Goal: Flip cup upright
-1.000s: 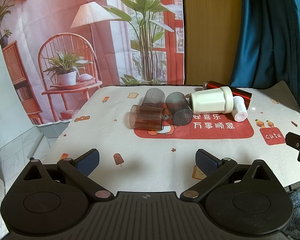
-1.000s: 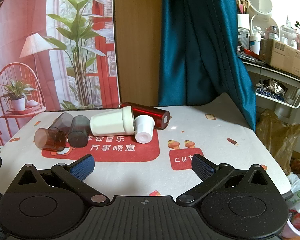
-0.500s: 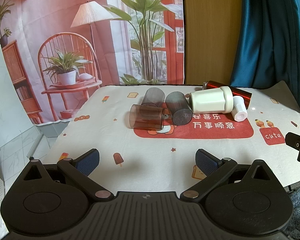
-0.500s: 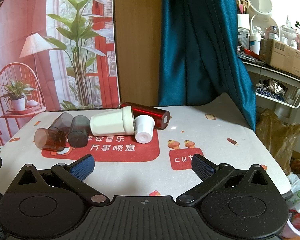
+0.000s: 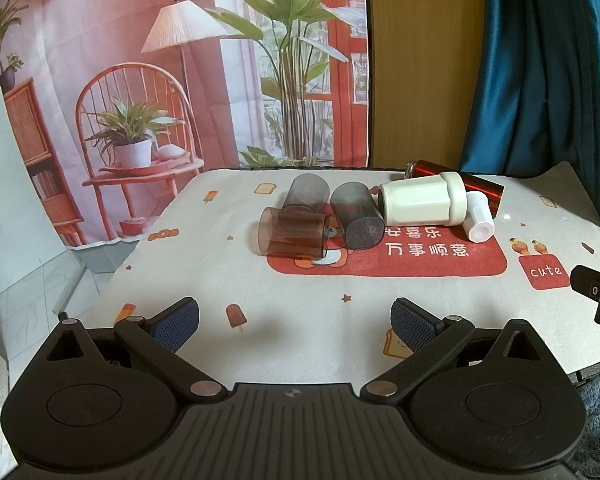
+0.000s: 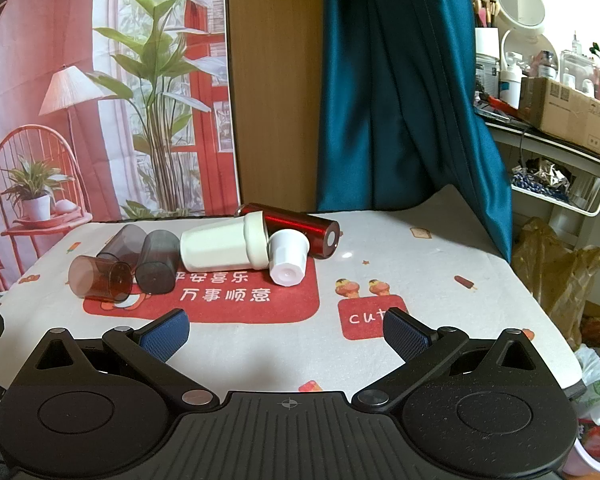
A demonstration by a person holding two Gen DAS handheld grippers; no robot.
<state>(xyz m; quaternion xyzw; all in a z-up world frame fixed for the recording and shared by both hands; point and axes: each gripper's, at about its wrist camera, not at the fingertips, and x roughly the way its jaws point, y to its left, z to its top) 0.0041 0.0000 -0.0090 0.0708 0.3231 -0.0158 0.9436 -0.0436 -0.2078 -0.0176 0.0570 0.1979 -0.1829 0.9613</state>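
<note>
Six cups are lying on their sides in a close group at the far middle of the surface (image 5: 260,304), and none of them is standing upright, so the task is not yet begun.

From the left gripper (image 5: 295,314), whose fingers are standing wide apart and holding nothing, the brown transparent cup (image 5: 293,232) is lying at about 12 o'clock and is the nearest one. Its long axis is running across the view, from 9 o'clock to 3 o'clock, with the open mouth turning toward 9 o'clock. Just behind it, two grey transparent cups (image 5: 356,220) are lying with their axes pointing more toward the camera. The large white cup (image 5: 422,204) is lying at about 1 o'clock, crosswise too, with the small white cup (image 5: 478,222) touching its wide end and the red metallic cup (image 5: 480,184) lying behind both.

The right gripper (image 6: 286,330) is also open and empty. From it the small white cup (image 6: 287,261) is lying at 12 o'clock, its closed base facing the camera, and the brown cup is far over at 10 o'clock.

I judge that the left hand is better placed for the brown cup and the right hand for the white ones. Because the brown cup is lying crosswise, the fingers would probably need to close across its round wall and then rotate it. The neighbours are almost touching, so they could roll.
</note>
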